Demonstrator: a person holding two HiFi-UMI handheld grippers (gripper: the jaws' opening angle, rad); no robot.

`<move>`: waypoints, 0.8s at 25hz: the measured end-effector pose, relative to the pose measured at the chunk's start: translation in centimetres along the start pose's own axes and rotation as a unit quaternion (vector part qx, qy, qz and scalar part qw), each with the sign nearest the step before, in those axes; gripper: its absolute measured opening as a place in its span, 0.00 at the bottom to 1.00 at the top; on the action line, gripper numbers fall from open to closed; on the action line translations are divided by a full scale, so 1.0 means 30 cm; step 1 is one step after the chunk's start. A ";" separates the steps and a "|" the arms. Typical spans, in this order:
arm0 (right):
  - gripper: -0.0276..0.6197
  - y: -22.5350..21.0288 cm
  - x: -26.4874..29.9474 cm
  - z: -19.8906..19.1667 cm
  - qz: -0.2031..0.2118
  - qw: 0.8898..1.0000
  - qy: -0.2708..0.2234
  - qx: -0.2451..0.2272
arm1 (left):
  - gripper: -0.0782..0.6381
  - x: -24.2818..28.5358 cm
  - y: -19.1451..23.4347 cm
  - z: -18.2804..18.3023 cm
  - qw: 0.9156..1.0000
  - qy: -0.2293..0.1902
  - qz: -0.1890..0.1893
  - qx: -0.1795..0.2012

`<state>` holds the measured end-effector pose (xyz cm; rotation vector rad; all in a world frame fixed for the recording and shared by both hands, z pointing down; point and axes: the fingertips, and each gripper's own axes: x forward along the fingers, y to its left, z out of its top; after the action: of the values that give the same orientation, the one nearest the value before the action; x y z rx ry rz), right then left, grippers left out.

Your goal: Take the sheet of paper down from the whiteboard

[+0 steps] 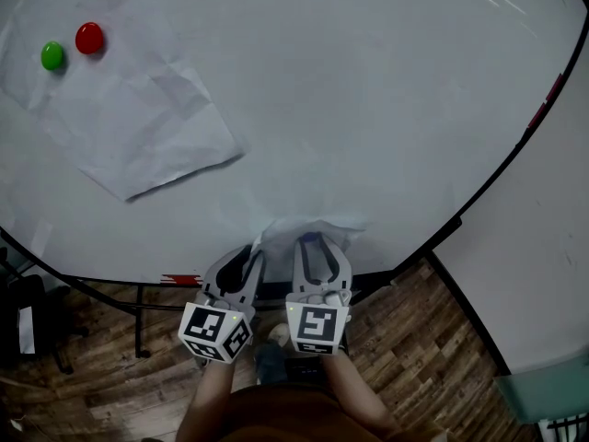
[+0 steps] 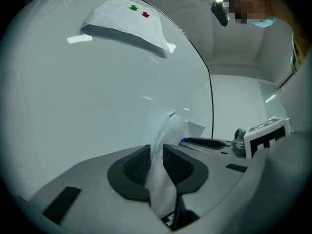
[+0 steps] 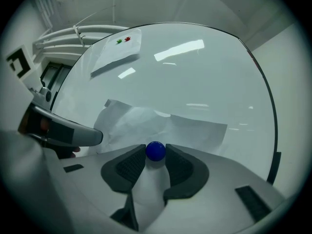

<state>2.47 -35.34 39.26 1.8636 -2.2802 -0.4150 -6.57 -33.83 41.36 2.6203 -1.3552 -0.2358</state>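
A creased white sheet of paper (image 1: 308, 226) hangs low on the whiteboard (image 1: 368, 90), just above both grippers. My left gripper (image 1: 250, 254) is shut on the sheet's edge. In the left gripper view the paper (image 2: 173, 130) runs down between the two dark pads of that gripper (image 2: 156, 150). My right gripper (image 1: 313, 242) is beside it. In the right gripper view a round blue magnet (image 3: 155, 150) sits on the sheet (image 3: 195, 128), and the tips of the right gripper (image 3: 156, 154) touch it on both sides.
A second crumpled sheet (image 1: 138, 127) is pinned at the board's upper left by a green magnet (image 1: 52, 56) and a red magnet (image 1: 89, 38). A red marker (image 1: 181, 280) lies on the board's ledge. Below is wooden floor (image 1: 414, 339) and a black object (image 1: 23, 325) at left.
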 end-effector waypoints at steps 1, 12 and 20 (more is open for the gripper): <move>0.23 0.000 0.000 0.000 0.000 1.000 0.002 -0.001 | 0.24 0.002 -0.002 0.004 1.000 -0.001 -0.001 0.000; 0.23 0.000 -0.004 -0.003 0.006 1.000 0.006 0.001 | 0.14 0.021 0.017 0.010 1.000 0.000 -0.001 -0.026; 0.25 0.019 -0.038 0.013 0.022 1.000 0.003 -0.001 | 0.14 0.026 0.014 0.010 0.998 -0.002 -0.006 -0.058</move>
<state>2.06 -34.07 39.11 1.8071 -2.3108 -0.4043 -6.54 -34.74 41.12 2.5363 -1.2864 -0.3125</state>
